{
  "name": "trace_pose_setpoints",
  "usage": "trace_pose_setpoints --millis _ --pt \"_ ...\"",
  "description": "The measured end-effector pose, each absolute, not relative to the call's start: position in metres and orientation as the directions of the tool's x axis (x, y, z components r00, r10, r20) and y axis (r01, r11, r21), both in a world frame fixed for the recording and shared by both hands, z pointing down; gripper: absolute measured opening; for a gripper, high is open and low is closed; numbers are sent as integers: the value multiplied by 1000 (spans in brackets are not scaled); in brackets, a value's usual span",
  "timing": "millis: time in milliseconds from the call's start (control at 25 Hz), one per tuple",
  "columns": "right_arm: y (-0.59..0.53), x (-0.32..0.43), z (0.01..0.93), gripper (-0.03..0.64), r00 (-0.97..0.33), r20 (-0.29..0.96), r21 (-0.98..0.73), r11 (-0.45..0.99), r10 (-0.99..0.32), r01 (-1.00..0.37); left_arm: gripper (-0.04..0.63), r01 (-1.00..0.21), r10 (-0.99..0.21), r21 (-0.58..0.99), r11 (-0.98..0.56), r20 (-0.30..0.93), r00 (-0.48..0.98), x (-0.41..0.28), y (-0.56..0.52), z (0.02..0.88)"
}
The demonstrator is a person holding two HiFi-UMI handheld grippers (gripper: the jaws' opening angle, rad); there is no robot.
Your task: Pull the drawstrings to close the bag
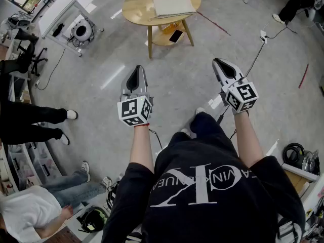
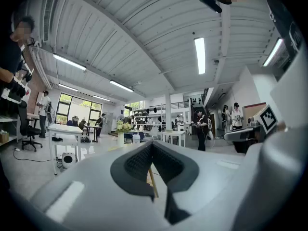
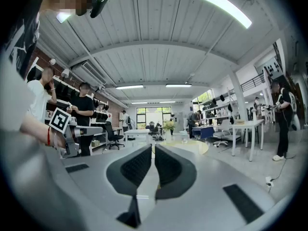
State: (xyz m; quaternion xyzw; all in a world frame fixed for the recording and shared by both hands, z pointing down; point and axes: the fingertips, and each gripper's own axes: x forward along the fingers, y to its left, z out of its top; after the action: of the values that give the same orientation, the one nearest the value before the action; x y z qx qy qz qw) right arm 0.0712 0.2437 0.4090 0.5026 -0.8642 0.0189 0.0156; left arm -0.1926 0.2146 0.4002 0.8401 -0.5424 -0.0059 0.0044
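Bag (image 1: 173, 4) lies ahead; left gripper (image 1: 136, 73), right gripper (image 1: 220, 65) outstretched, closed.

The pale, flat bag (image 1: 173, 4) lies on the round wooden table (image 1: 135, 10); drawstrings too small to tell.

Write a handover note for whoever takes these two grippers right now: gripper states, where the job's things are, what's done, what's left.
Left gripper: shut, empty, held over the floor.
Right gripper: shut, empty, also over the floor.
Things: a flat pale item, possibly the bag, lies on the round wooden table ahead, apart from both grippers. No drawstrings can be made out.
Done: nothing yet; the item is untouched.
Left: probably step to the table, find the drawstrings, grip them and pull the bag closed.
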Motion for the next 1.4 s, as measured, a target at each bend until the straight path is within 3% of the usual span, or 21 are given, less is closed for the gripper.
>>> trace_pose_setpoints --millis 800,880,1000,1400 --pt "235 69 415 26 -457 76 -29 456 -886 -889 18 -911 -912 40 -410 -10 410 -201 204 401" --pt "235 73 415 41 -439 82 -50 437 -895 -898 29 -906 -907 60 -420 -10 420 -202 204 401" --pt "233 80 414 117 -420 82 -59 417 -904 -907 93 -900 -902 75 -430 -8 431 -200 200 407" --pt "170 105 439 126 -410 87 -107 401 -908 -910 106 -919 -921 95 -384 35 388 -211 139 433"
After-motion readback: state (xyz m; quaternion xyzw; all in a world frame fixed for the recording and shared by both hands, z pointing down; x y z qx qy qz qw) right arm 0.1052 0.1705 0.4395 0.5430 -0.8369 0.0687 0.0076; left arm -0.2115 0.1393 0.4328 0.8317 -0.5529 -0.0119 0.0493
